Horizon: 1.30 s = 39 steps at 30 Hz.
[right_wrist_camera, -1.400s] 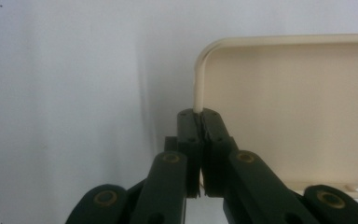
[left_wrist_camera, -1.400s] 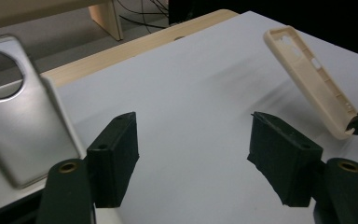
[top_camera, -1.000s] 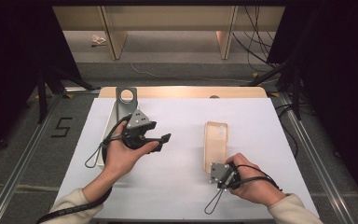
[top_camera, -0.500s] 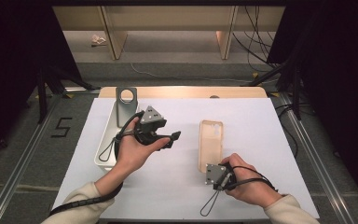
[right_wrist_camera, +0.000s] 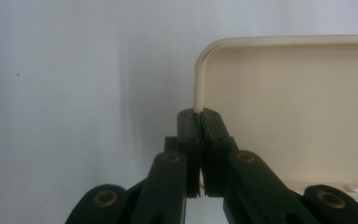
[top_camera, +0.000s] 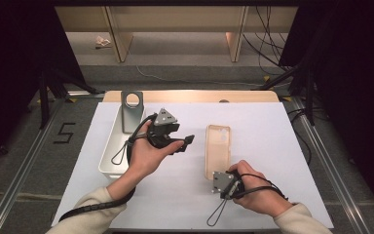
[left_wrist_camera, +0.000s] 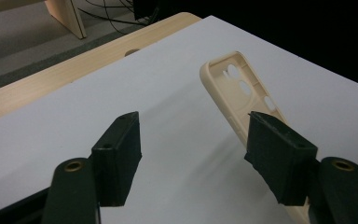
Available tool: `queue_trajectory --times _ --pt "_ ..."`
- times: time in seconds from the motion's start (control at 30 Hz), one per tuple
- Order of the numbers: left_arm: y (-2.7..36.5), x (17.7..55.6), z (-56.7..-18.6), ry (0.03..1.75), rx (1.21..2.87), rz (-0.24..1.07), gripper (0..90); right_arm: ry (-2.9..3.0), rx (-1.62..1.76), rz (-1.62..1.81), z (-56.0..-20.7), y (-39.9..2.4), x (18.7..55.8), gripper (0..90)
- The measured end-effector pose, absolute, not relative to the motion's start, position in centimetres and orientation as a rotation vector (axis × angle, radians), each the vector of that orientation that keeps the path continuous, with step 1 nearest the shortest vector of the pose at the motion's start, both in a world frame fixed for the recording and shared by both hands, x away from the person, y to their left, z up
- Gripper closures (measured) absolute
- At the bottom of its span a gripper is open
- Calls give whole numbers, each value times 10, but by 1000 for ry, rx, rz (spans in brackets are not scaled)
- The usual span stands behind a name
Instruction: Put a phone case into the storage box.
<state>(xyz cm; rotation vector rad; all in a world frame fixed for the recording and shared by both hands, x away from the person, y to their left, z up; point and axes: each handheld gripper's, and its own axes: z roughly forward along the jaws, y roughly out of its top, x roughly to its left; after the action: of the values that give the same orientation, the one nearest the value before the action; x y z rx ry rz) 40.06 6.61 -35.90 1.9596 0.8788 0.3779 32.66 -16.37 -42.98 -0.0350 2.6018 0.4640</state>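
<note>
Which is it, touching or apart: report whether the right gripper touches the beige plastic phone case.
Touching. In the right gripper view, the right gripper has its black jaws pinched shut on the side wall of the beige plastic phone case.

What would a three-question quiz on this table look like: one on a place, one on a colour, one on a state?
1. Where is the grey stand?
A. in the white tray
B. on the phone case
C. on the floor

2. What colour is the phone case?
A. blue
B. cream
C. red

3. How does the right tool stand?
A. wide open above the case
B. lying in the tray
C. shut on the case's edge

Answers:
1 A: in the high view the stand sits at the tray's far end.
2 B: the left tool's view shows the case pale cream.
3 C: in its own view the right tool has its jaws pinched on the rim of the case.
</note>
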Motion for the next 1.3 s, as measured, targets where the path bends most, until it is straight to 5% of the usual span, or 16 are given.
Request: queue_trajectory --times 1.3 --pt "16 441 -374 1071 1985 222 648 2579 -89 438 -429 -151 325 886"
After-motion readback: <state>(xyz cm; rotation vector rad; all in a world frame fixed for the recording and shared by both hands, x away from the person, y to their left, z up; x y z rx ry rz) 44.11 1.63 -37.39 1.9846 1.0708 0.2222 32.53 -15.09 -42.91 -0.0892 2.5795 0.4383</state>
